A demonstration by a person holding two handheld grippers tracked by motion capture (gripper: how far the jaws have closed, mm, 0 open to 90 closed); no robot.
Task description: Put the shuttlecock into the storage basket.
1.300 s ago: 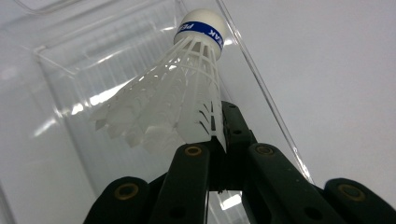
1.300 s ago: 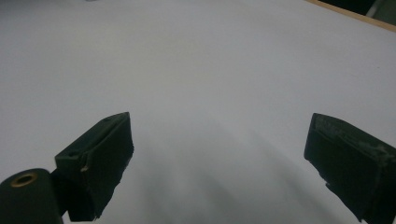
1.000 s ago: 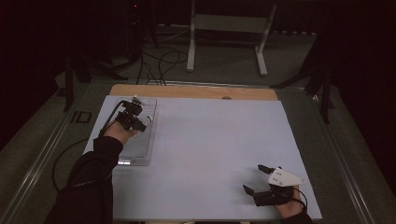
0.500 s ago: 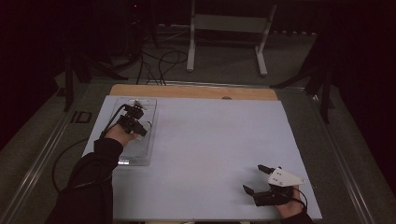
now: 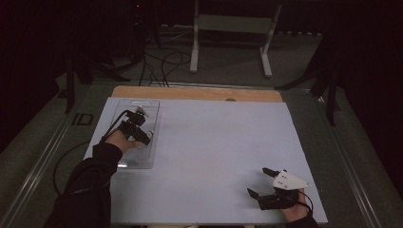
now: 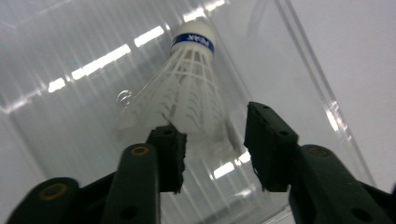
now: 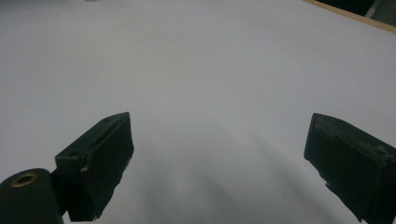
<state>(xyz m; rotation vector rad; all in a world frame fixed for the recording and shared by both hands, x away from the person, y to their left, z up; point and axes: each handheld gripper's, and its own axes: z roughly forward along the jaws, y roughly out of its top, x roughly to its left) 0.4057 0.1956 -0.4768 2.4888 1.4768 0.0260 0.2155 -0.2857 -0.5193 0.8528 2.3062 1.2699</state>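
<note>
Parted just now, the left gripper (image 6: 212, 149) frees a white shuttlecock (image 6: 187, 93) (blue band, lettering too blurred to read) lying inside the clear tray (image 5: 142, 159), skirt between its jaws. Right gripper (image 7: 219, 163) hangs wide open, empty.

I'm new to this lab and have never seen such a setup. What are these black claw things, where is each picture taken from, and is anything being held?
There is no robot here: a person holds a hand-held gripper in each hand. The high view looks down on the white table from above the person's side. The other two pictures come from cameras riding on the grippers, looking along their black jaws.

The left hand-held gripper is over a clear plastic tray at the table's left. Its own view shows a white shuttlecock with a blue band lying in that tray. The jaws have just been opening; the skirt end lies at the gap between them, and the pads do not seem to press it.

The right hand-held gripper rests near the table's front right corner, jaws wide apart, holding nothing.
</note>
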